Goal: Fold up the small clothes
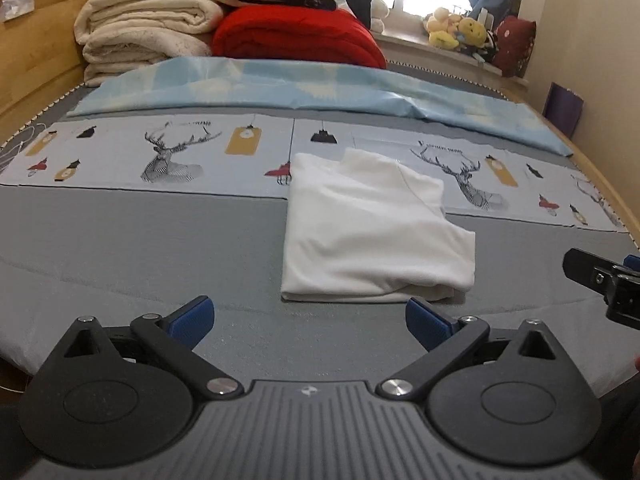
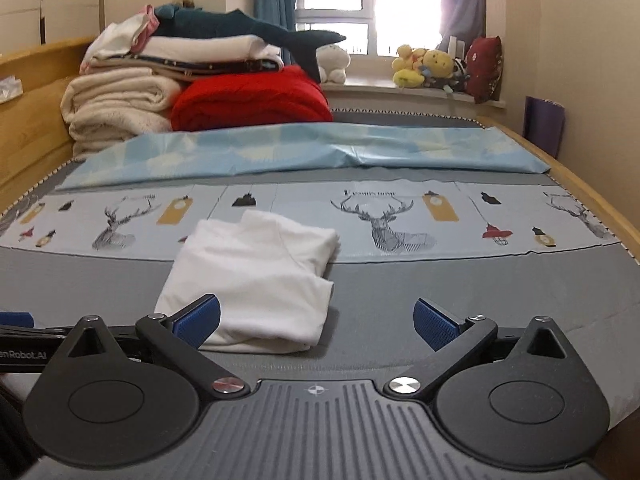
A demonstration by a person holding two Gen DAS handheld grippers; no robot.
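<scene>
left wrist view: white garment (image 1: 376, 232) lies folded into a compact rectangle on the grey bed cover (image 1: 140, 240), its far edge overlapping the deer-print cloth strip (image 1: 172, 156). one corner flap sticks out on the right side and the near fold edge looks a little bulged, otherwise the stack is flat. left gripper (image 1: 310, 320) hangs just short of the garment's near edge, blue pads spread wide, nothing between them. right gripper (image 2: 318, 322) in its own view is likewise spread wide and empty; its left pad overlaps the garment's near corner in the picture, whether it touches i cannot tell.

judgement: the fold on this piece looks done, both tools clear of the cloth. step in hand reads as release and back-off. next move calls for either tidying the protruding flap or going for another garment; none other unfolded is visible on the bed.

beyond: light blue sheet (image 1: 304, 92), red blanket (image 1: 296, 36), cream blankets (image 1: 144, 32) stacked by the wooden headboard (image 1: 32, 48), plush toys (image 2: 428, 66) on the windowsill.
</scene>
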